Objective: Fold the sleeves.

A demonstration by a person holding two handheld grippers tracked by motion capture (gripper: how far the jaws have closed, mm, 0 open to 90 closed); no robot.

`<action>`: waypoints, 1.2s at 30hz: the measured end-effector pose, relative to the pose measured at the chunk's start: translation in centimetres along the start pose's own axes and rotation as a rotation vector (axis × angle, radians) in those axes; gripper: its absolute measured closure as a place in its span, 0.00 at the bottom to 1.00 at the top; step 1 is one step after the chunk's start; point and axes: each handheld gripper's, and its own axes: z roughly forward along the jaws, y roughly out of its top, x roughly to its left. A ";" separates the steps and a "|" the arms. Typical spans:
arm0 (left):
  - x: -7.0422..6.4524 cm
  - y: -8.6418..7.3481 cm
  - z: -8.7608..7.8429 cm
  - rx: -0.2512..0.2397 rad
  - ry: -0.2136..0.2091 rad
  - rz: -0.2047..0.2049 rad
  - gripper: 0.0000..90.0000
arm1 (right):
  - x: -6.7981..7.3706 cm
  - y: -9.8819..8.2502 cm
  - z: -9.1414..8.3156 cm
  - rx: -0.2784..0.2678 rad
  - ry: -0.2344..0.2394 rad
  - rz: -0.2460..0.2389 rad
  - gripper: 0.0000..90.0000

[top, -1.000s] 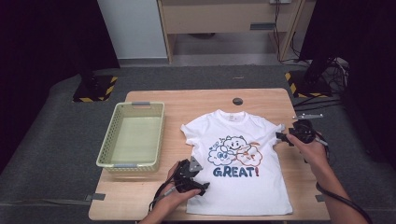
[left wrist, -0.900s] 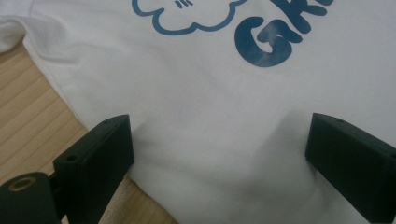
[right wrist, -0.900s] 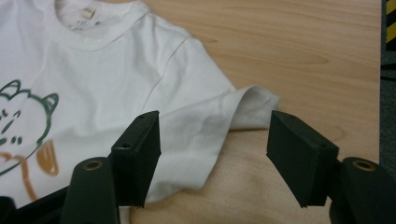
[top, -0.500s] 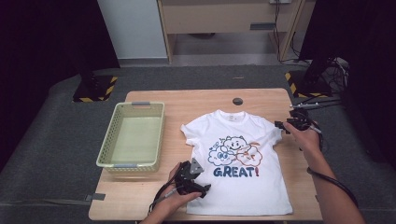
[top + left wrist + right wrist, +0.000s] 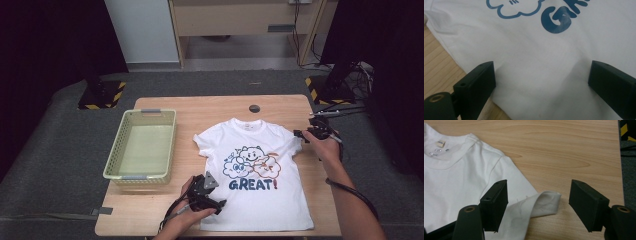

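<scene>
T-shirt (image 5: 260, 170), one, flat on tabletop (image 5: 210, 107). Left tongs (image 5: 541, 82) gape wide over its lower hem, gripping nothing. Right tongs (image 5: 537, 205) gape around the curled sleeve tip, pads clear. High view adds one basket (image 5: 165, 145); right gripper view shows the collar label.

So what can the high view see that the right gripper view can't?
High view alone: the basket beside the T-shirt, the shirt's cartoon print with GREAT!, and the left hand-held gripper at the shirt's bottom corner. Right gripper view alone: the neck label up close, the sleeve end curled over, and that it lies between its open black jaws. Both share: the white T-shirt and wooden table.
</scene>
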 end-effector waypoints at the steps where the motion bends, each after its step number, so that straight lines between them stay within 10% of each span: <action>1: 0.0 0.0 0.0 0.000 0.000 0.000 0.08 | 0.1 0.1 0.2 0.001 0.001 0.003 0.35; 13: 0.0 -0.1 0.0 -0.004 -0.004 0.003 0.08 | 0.9 -0.1 1.1 0.083 -0.017 0.026 0.54; 20: 0.0 0.0 0.0 -0.002 -0.004 0.004 0.08 | 1.3 -0.7 0.6 0.047 0.046 0.035 0.90; 28: 0.0 0.0 0.0 -0.003 -0.002 0.002 0.08 | 2.5 -0.4 -1.3 -0.019 0.074 -0.044 0.95; 36: 0.0 0.0 0.0 0.001 0.001 -0.001 0.08 | 6.7 -0.1 -2.5 -0.068 0.132 -0.189 0.95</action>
